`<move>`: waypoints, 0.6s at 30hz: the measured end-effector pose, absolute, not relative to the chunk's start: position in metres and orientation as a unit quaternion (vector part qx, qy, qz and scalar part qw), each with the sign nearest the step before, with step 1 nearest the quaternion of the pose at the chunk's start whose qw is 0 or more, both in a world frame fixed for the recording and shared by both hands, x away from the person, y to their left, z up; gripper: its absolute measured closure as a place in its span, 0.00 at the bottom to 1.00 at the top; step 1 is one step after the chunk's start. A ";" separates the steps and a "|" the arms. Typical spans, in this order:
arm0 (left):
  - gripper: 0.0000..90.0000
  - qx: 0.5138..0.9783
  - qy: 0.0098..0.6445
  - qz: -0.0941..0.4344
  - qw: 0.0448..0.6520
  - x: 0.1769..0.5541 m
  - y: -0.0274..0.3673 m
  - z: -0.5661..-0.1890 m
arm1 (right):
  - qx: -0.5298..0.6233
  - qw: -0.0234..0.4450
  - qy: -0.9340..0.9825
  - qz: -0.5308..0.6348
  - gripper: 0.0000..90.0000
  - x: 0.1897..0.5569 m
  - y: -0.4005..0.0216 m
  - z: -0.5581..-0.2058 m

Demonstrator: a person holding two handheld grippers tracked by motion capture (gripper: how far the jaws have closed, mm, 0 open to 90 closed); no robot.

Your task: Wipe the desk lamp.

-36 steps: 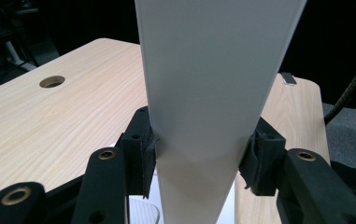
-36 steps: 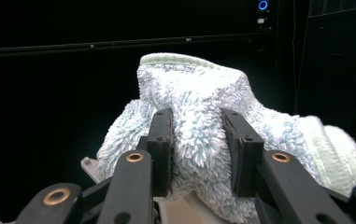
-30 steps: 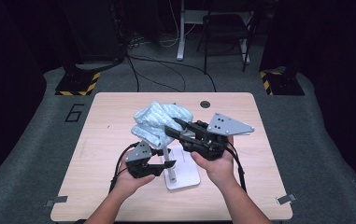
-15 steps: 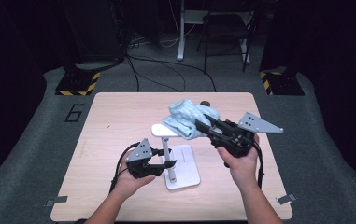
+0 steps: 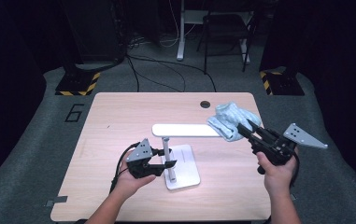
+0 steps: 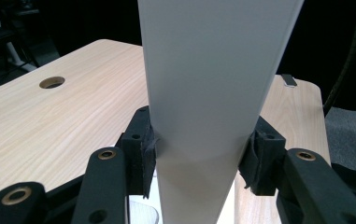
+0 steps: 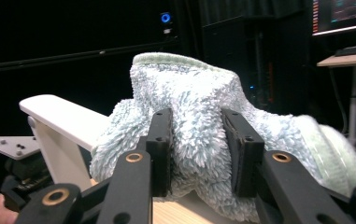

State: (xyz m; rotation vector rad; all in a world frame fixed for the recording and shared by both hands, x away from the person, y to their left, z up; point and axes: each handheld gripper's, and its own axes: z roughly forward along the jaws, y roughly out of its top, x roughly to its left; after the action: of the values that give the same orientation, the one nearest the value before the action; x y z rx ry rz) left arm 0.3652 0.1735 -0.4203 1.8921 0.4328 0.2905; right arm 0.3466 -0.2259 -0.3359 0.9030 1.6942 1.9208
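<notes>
A white desk lamp stands near the table's front middle, with a flat base (image 5: 188, 173), a thin post (image 5: 166, 150) and a long level head (image 5: 185, 130). My left gripper (image 5: 168, 164) is shut on the post, and its pads press both sides of the post (image 6: 203, 93) in the left gripper view. My right gripper (image 5: 244, 129) is shut on a fluffy light blue cloth (image 5: 229, 119), which rests against the right end of the lamp head. The right gripper view has the cloth (image 7: 194, 98) bunched between my jaws, with the lamp head (image 7: 59, 114) to its left.
The wooden table (image 5: 119, 116) has a round cable hole (image 5: 205, 104) at its back edge. Behind the table, cables, a chair and yellow-black striped stands sit on the floor. A grey plate (image 5: 304, 136) sticks out to the right of my right gripper.
My right gripper has carried the cloth to the right along the lamp head, from over the post to the head's right end. The left gripper has stayed on the post.
</notes>
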 end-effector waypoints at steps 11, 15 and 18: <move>0.58 0.802 0.187 0.121 0.555 0.366 0.174 -0.420 | 0.331 0.225 0.587 0.704 0.74 0.329 -0.237 -0.351; 0.59 0.800 0.187 0.118 0.558 0.366 0.174 -0.421 | 0.328 0.220 0.586 0.708 0.74 0.326 -0.230 -0.350; 0.58 0.799 0.188 0.118 0.558 0.366 0.174 -0.421 | 0.318 0.209 0.588 0.713 0.74 0.324 -0.221 -0.349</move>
State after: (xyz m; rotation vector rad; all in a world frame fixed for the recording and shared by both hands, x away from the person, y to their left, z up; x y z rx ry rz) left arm 0.3664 0.1742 -0.4207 1.8854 0.4430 0.2776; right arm 0.3238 -0.2211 -0.3494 0.8846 1.6365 1.9844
